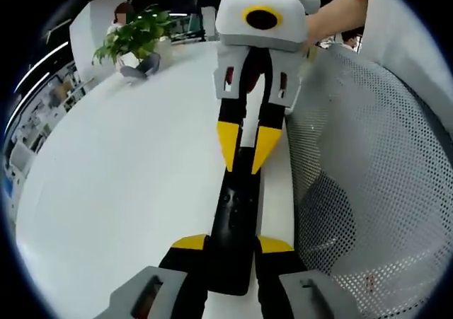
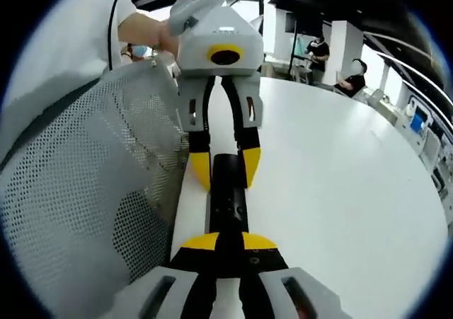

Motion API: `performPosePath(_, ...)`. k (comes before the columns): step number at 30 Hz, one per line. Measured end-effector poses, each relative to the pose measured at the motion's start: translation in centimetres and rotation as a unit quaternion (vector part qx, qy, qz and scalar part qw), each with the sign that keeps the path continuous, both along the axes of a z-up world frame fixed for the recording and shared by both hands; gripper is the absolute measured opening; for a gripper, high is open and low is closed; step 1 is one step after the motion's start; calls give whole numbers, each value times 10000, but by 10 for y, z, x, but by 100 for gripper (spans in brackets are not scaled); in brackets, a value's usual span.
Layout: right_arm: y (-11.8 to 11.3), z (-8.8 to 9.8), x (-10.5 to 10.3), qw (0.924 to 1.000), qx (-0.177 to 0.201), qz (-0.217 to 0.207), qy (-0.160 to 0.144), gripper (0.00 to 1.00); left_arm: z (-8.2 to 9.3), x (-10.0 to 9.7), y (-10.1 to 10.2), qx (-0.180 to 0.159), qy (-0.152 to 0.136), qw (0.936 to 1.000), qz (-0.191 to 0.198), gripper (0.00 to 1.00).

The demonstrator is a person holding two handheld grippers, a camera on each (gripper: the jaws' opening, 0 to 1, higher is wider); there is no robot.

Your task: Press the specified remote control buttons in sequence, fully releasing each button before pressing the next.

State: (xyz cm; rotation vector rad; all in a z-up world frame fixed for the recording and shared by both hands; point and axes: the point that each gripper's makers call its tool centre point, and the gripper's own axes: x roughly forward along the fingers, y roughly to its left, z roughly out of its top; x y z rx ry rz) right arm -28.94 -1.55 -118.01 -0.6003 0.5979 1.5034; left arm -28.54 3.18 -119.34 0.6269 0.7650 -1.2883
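1. On the white counter (image 1: 127, 192) beside a mesh basket (image 1: 375, 192) lies the black remote (image 1: 237, 213), lengthwise.
2. My left jaws (image 1: 231, 247) pinch its near end.
3. My right jaws (image 2: 228, 242) are closed, tips resting on the opposite end.

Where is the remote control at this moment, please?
The black remote control lies on the white table beside the white mesh basket, held at one end between the left gripper's jaws, the right gripper at its other end.

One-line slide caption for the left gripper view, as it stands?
Left tongs and right tongs grip opposite ends of a slim black remote control over a white table, beside a white mesh basket.
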Motion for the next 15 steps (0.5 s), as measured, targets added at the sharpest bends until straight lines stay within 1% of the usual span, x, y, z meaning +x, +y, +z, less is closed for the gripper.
performPosePath(1,1,0,0,9999,75,-57,69,8,0,0,0,-46,0,10000,23,25)
performPosePath(3,1,0,1,9999,97,-37,65,9,0,0,0,-166,-13,9999,48,25)
performPosePath(7,4,0,-1,9998,-22,178,-79,9,1,0,-1,-205,-18,9998,23,25)
performPosePath(8,4,0,-1,9993,-116,327,-167,9,1,0,-1,-202,-13,9998,4,25)
performPosePath(12,4,-1,-3,9957,-462,701,-393,8,1,-1,-1,-259,-26,9997,-39,25)
performPosePath(15,6,-2,-4,9919,-864,823,-429,8,1,-2,-2,-315,-61,9995,-27,25)
